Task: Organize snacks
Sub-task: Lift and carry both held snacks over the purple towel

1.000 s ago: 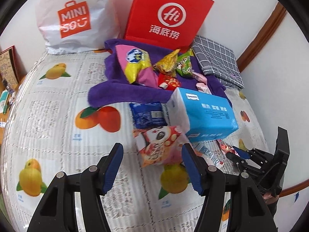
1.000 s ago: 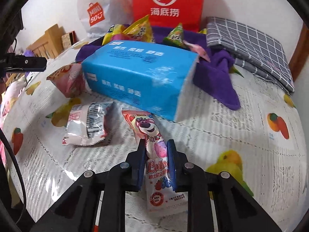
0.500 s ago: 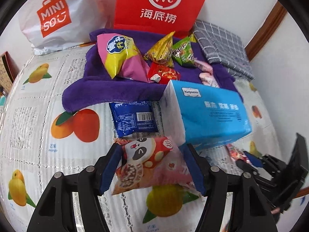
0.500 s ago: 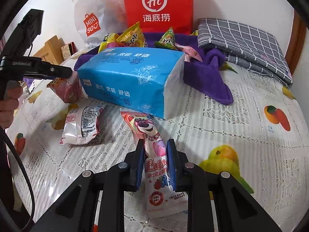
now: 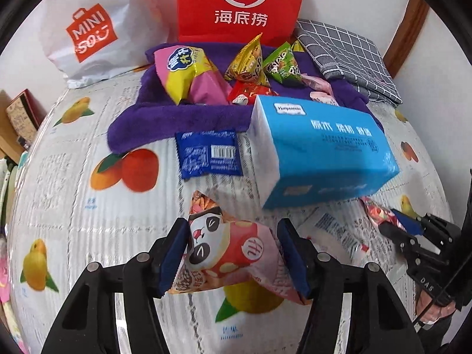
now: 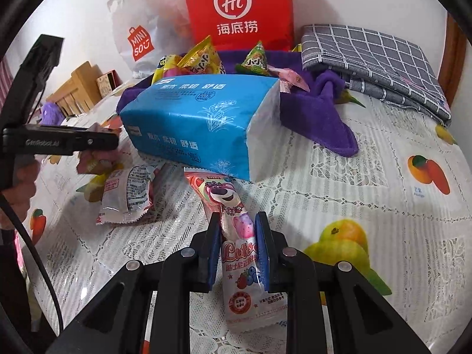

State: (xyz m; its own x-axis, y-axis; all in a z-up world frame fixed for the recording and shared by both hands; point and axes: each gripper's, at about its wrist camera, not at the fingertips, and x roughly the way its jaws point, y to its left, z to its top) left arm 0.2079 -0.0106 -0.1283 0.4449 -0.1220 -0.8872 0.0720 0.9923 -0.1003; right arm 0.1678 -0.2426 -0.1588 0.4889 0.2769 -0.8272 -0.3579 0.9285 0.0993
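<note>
The left gripper [image 5: 233, 253] squeezes a puffy panda snack bag [image 5: 233, 250], just in front of the big blue tissue pack [image 5: 321, 153]. Its jaws have just been closing on the bag. The right gripper [image 6: 238, 250] is clamped on a long pink bear snack [image 6: 236, 236], also just in front of that tissue pack.

the red paper bag [image 5: 240, 3] at the back reads "hi" in a white ring over "海底捞". the white plastic bag [image 5: 97, 32] beside it carries an orange "miniso" mark. my blue tissue pack [image 5: 321, 147] shows "yunyuexin" on a small white label, and "100%" on its side in the right view. the pink bear sachet [image 6: 240, 244] in my right tool [image 6: 237, 247] reads "lotso". on my left tool's [image 6: 59, 141] black body, "genrobot.ai", blurred. other wrappers' print is too small to read.
</note>
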